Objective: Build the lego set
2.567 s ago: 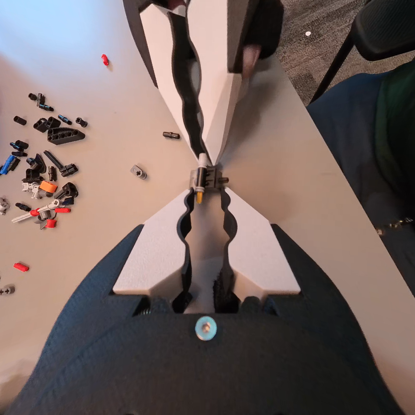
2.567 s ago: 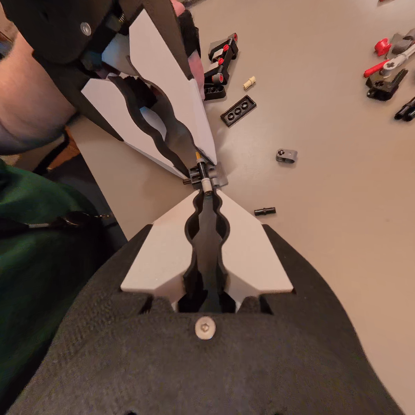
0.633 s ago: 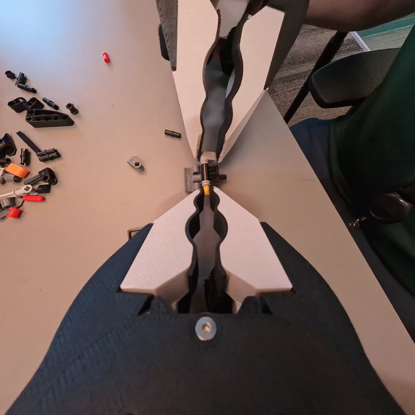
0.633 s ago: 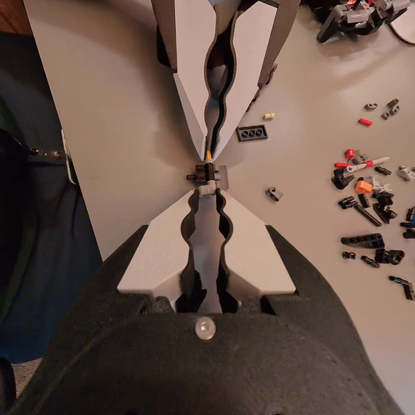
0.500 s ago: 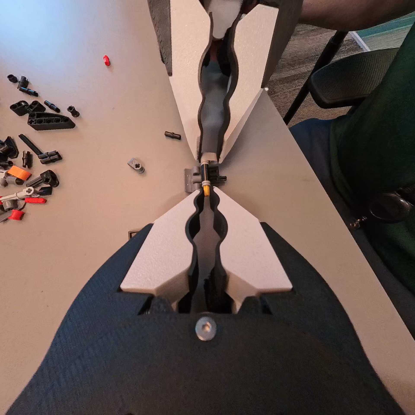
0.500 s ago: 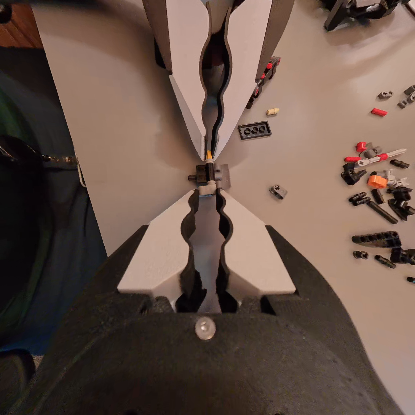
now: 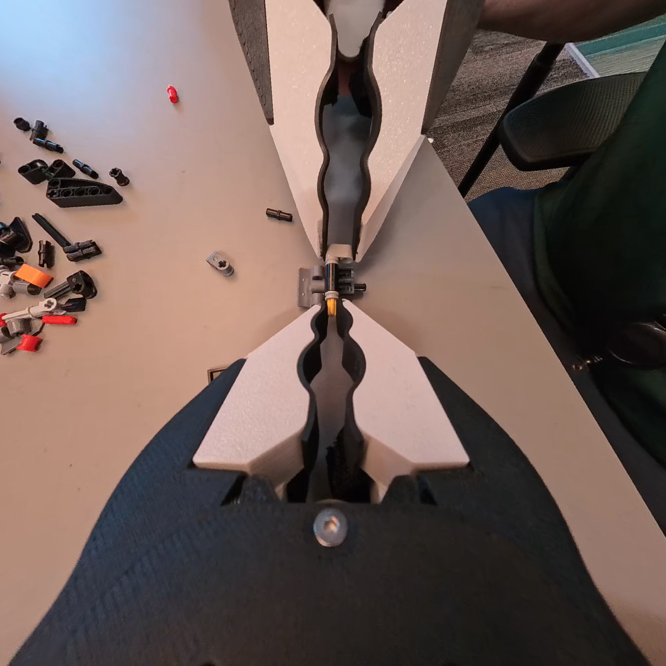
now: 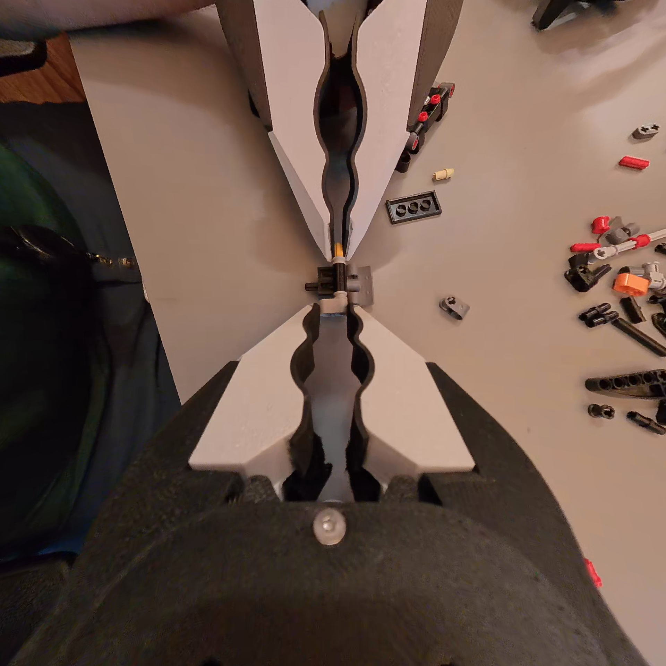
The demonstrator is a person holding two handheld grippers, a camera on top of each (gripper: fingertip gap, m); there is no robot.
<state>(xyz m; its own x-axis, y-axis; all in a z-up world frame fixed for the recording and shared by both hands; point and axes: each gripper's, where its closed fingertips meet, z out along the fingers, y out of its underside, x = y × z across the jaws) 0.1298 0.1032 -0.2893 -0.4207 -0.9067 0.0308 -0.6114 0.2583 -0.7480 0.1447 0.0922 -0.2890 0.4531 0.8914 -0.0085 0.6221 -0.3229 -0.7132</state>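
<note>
A: Big picture: loose parts (image 7: 54, 259) lie scattered over the surface (image 7: 144, 360), so most of the build looks undone.

B: And the small sub-assembly (image 7: 329, 283) hangs above the surface, between both grippers!

A: Left gripper (image 7: 332, 312) nearly closed, pinching its yellow axle end (image 7: 331, 309).

B: Right gripper (image 8: 333, 306), jaws slightly wider, clamps the light grey piece (image 8: 333, 303) opposite.

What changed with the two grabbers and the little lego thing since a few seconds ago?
The right gripper swung round from a slant to face the left gripper head-on. The left one let go of the body of the small lego assembly and closed on the yellow tip; the right now pinches the light grey end. The loose pieces on the table lie in the same layout.
</note>
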